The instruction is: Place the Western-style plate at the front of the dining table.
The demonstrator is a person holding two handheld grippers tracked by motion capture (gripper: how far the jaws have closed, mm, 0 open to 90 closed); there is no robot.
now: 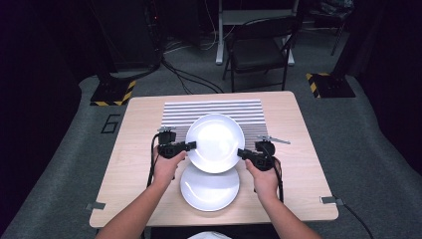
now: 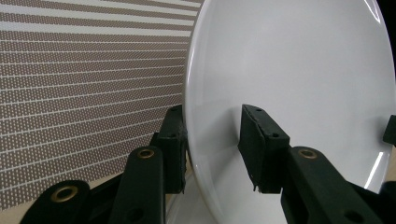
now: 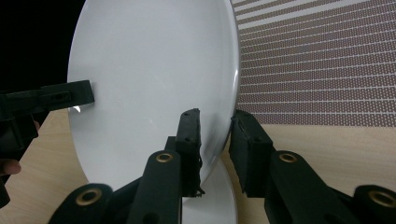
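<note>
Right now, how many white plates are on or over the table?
2. One white plate is held above the striped mat by its rim, between the left gripper and right gripper. A second plate lies flat on the table beneath it, nearer the person.

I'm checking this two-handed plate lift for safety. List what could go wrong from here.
1. The upper plate is pinched only at opposite rim edges by the left gripper and right gripper; glossy glaze could slip.
2. It hangs over the lower plate; a drop could chip both.
3. Uneven hand motion could twist the rim out of one grip.
</note>
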